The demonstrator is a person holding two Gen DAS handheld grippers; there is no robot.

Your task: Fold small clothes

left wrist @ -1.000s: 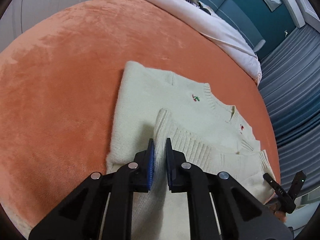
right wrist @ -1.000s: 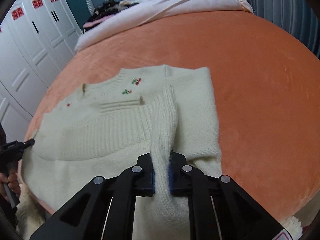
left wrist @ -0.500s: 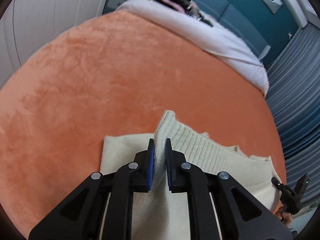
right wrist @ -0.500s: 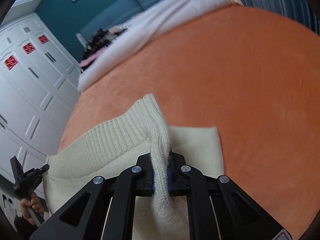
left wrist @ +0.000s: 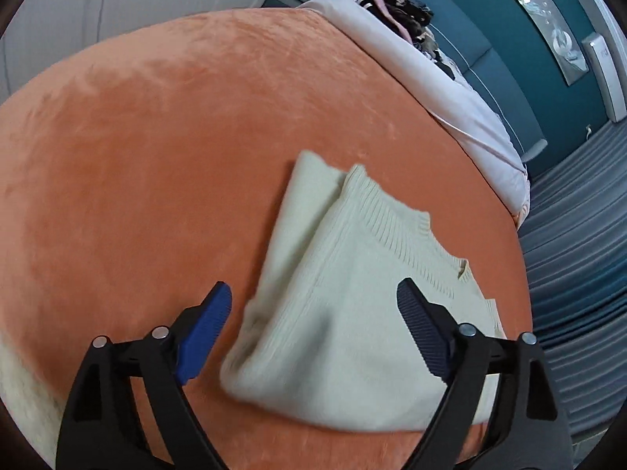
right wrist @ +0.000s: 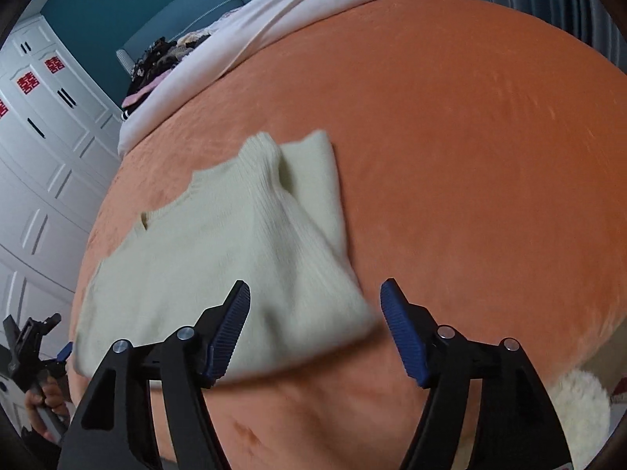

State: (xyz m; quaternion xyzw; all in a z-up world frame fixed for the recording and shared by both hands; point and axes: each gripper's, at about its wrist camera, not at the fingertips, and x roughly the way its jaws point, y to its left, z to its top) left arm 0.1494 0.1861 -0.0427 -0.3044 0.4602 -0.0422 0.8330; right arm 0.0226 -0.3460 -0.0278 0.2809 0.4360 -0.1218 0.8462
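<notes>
Red 囍 signs [right wrist: 28,83] (double happiness) on wardrobe doors [right wrist: 58,125].

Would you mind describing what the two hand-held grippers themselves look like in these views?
Both look alike. The left hand-held gripper and the right hand-held gripper have matte black, angular frames with triangular cut-outs and round silver pivot bolts. Each finger ends in a ribbed blue pad, some looking darker navy. No cables or markings are visible.

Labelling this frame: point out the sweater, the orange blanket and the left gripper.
sweater [left wrist: 352,313]: left wrist view, folded body.
orange blanket [right wrist: 470,156]: right wrist view, bare plush right of the sweater.
left gripper [left wrist: 313,337]: left wrist view, midway between its open jaws.
</notes>
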